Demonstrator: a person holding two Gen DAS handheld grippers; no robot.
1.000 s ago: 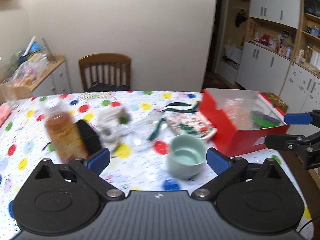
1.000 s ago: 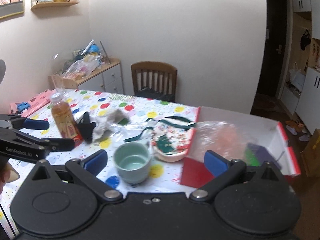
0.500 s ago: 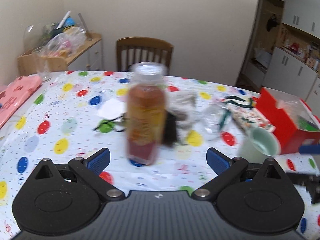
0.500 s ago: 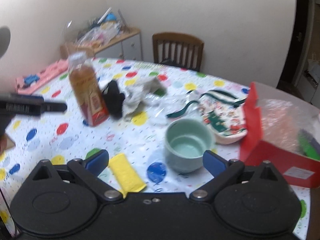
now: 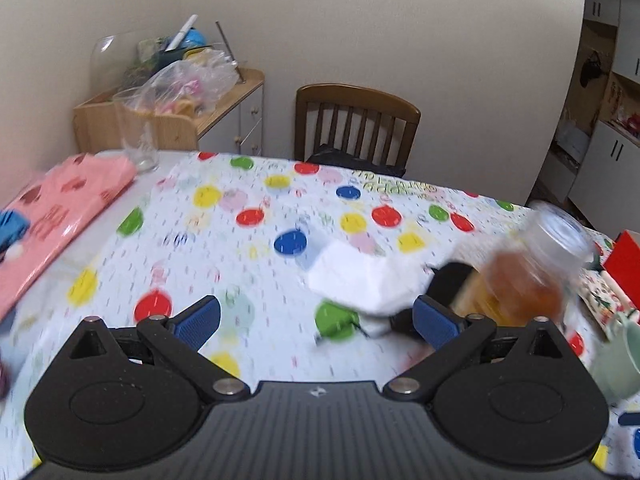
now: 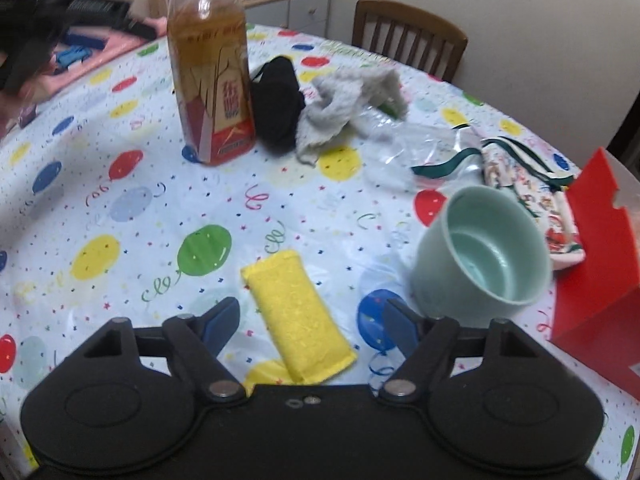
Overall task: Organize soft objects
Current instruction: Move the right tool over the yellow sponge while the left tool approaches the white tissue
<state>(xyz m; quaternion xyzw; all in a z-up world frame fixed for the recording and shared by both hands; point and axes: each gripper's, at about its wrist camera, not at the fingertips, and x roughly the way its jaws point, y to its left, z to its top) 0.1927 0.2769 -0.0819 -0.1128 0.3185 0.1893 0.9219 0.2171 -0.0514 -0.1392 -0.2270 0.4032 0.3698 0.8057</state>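
Sitting upright, mint cup (image 6: 482, 250) holds nothing visible.

Left gripper (image 5: 316, 322) and right gripper (image 6: 310, 320): both with 2 fingers spread wide, holding nothing, hovering low, pointing forward.

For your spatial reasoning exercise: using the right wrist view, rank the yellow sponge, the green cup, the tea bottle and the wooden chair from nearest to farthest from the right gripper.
1. yellow sponge, lying between the open fingers of the right gripper.
2. green cup, just ahead on the right.
3. tea bottle, further back on the left.
4. wooden chair, beyond the table's far edge.
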